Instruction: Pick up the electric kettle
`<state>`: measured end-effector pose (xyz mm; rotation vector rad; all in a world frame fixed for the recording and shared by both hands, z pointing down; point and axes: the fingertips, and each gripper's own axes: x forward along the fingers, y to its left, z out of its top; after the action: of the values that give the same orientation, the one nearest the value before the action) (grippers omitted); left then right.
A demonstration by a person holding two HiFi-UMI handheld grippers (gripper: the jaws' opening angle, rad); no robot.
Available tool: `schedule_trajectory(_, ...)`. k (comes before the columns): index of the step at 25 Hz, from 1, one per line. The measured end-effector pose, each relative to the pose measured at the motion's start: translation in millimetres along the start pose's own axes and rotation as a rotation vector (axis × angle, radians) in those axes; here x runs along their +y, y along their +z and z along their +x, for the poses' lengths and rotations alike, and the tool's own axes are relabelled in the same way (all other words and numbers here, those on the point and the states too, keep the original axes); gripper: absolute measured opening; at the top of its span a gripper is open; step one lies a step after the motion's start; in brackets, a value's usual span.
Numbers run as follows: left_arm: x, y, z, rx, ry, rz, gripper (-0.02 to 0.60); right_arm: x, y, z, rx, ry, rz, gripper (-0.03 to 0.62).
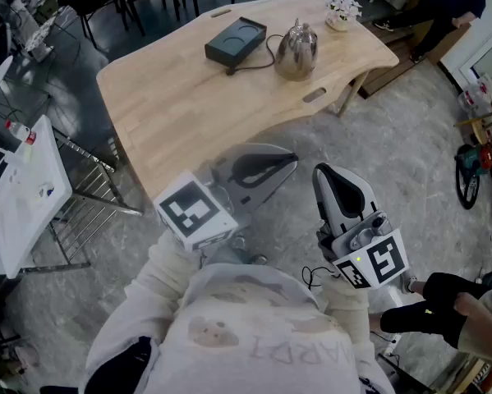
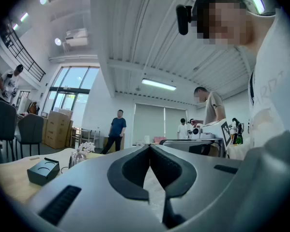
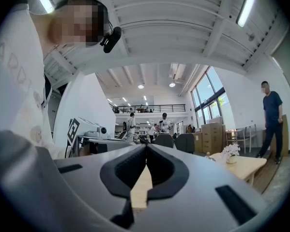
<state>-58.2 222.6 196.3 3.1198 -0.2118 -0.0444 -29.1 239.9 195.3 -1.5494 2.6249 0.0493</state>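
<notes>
Kettle point(image 1: 296, 52) upper centre of head view, on far end of table point(image 1: 172, 113), just right of base point(image 1: 235, 42), not on it. Left gripper point(image 1: 266, 167) and right gripper point(image 1: 336, 189) lower centre, close to body, well apart from kettle. Probably start pose, reach not begun. Both fully closed, pads together, empty.

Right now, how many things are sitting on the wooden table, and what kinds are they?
Silver kettle: 1
Black base with a cord: 1
Little pot of white flowers: 1
Total: 3
</notes>
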Motion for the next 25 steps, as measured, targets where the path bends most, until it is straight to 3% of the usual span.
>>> schedule_trajectory(25,34.8,-10.1,-5.9,0.009,-0.022,-0.038,0.012,-14.3,-15.7,38.3,0.035,-0.035,0.001,0.021)
